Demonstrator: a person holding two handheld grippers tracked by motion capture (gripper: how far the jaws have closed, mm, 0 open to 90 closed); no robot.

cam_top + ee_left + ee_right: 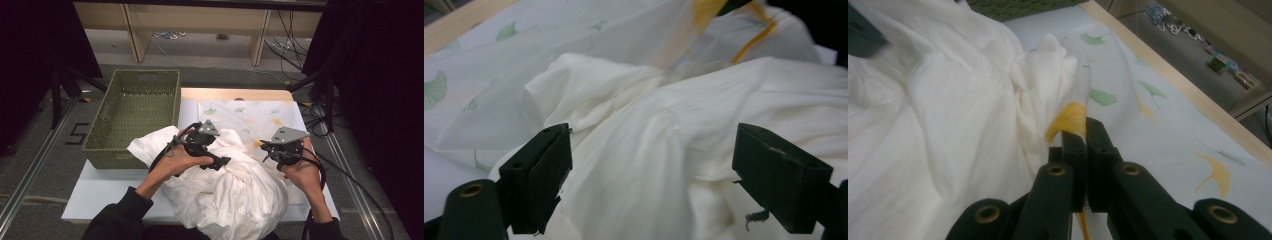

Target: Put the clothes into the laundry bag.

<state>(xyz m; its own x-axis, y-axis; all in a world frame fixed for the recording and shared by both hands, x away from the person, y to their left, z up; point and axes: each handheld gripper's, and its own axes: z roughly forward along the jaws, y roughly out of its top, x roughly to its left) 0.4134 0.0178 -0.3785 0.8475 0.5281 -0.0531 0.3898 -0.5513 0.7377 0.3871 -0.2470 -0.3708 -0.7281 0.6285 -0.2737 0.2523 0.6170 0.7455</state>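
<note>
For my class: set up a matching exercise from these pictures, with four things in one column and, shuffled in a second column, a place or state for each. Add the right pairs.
Things:
1. left gripper
2. right gripper
3. green basket
4. white cloth heap

Places or states:
A. stands at the table's left edge
B. jaws wide apart over white fabric
C. lies bunched at the near middle of the table
D. jaws closed on a leaf-printed cloth edge

Pairs: 1-B, 2-D, 3-A, 4-C

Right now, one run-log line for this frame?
left gripper: open over white cloth | right gripper: shut on leaf-print sheet | green basket: beside the pile
</note>
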